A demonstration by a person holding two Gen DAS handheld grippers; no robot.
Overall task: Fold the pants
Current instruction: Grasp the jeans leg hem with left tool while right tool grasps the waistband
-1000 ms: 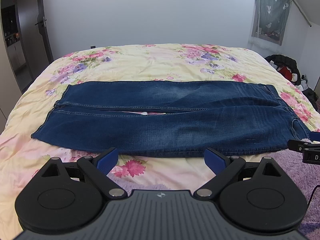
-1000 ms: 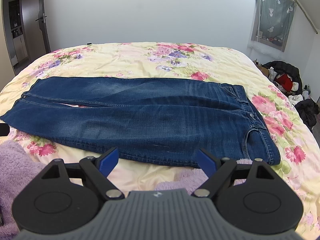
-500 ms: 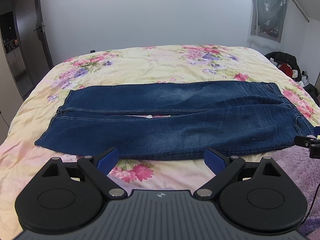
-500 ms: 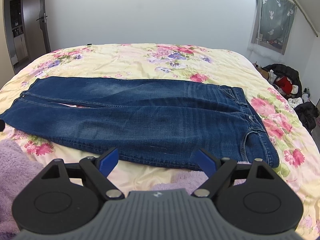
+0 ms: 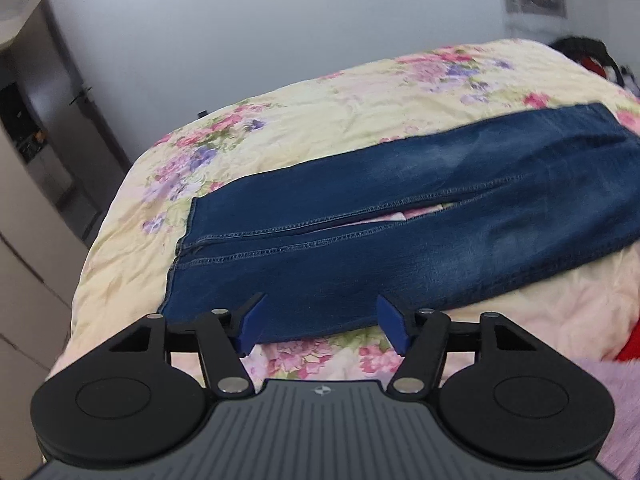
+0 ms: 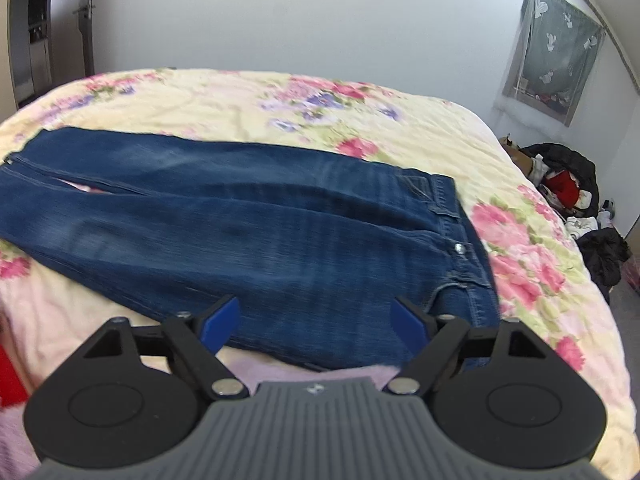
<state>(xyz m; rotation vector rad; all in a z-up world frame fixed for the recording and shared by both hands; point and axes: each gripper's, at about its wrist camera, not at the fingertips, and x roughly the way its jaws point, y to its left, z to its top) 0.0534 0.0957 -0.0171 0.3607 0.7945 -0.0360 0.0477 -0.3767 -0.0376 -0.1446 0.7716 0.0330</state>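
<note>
Blue jeans (image 5: 400, 232) lie flat across a floral bedspread (image 5: 320, 120), leg hems to the left and waistband (image 6: 460, 240) to the right. My left gripper (image 5: 320, 326) hovers over the near edge of the lower leg by the hems; its jaws are closing, with the denim edge seen between the blue pads (image 5: 250, 326) but not pressed. My right gripper (image 6: 312, 322) hangs over the near edge of the jeans (image 6: 240, 240) close to the waist; its jaws are closing too, apart from the cloth.
A purple fuzzy blanket (image 6: 280, 372) lies at the bed's near edge. A door (image 5: 60, 100) stands at far left. A pile of dark clothes (image 6: 572, 184) sits on the floor right of the bed, under a curtained window (image 6: 556, 48).
Both grippers moved forward and down toward the near edge of the jeans, the left one toward the hems and rolled. The jaws of both have narrowed.
</note>
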